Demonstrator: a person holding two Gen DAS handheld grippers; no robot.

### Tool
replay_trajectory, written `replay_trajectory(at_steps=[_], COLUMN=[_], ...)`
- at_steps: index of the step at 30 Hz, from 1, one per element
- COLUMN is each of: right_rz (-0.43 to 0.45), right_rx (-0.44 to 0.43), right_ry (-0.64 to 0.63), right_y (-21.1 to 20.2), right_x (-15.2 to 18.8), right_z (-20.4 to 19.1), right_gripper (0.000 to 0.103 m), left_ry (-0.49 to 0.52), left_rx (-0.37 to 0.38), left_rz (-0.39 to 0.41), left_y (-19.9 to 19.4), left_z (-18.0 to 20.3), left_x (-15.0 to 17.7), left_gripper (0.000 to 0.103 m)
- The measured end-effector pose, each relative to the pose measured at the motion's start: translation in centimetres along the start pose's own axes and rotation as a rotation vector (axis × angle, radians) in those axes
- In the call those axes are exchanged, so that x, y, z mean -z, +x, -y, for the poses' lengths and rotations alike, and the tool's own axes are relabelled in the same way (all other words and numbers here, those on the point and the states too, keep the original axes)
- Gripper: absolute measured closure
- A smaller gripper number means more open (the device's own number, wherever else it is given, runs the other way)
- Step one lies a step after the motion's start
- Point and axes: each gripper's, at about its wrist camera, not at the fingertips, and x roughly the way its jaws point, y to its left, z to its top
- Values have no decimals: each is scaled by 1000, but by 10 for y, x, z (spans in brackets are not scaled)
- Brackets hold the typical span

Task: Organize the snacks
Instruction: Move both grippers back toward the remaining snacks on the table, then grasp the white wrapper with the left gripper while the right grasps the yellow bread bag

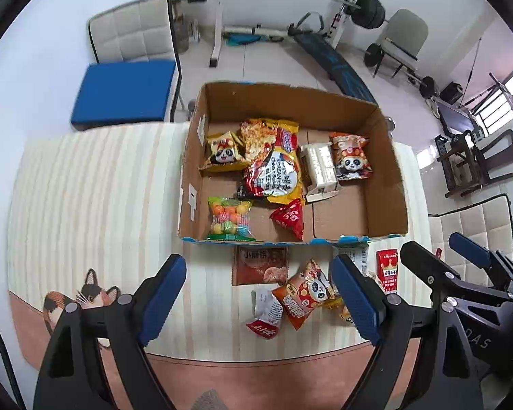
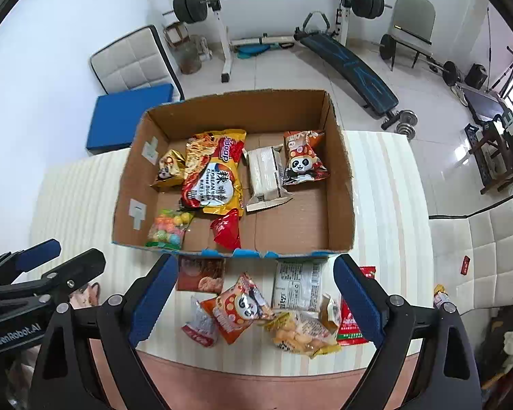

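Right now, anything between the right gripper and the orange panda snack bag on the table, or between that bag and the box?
Nothing visible blocks the right gripper: it is open above the orange panda bag. Toward the cardboard box, only its low front wall stands between; the bag must be lifted over it.

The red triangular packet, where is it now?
In both views the red triangular packet lies inside the cardboard box, against its near wall, right of the candy bag and just below the big yellow noodle bag.
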Motion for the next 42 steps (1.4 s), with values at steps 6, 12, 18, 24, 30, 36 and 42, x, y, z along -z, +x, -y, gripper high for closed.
replay_trajectory(at_steps=[6,12,18,24,30,36,42], right_rz=[28,-104,-291,-420,-465,-458,-443], right_rx=[-82,-87,-94,-152,-142,-85,-84], right_ry=[33,93,223,415,487,473,469], right_y=[-20,20,95,154,187,191,192], right_x=[23,58,94,120,128,127,128], right_z=[16,46,86,112,115,113,111], right_gripper=[5,5,5,5,5,18,24], left_ry=[42,35,32,28,23,66,106], left_rx=[-62,-86,-117,-156,-143,-149,-130], left_rz=[109,56,-90,-219,-290,-336,-359], left_y=[-21,6,71,130,163,184,200], left_z=[16,18,11,0,-3,7,18], left_x=[22,48,78,100,105,107,107], left_gripper=[16,16,16,16,16,16,16])
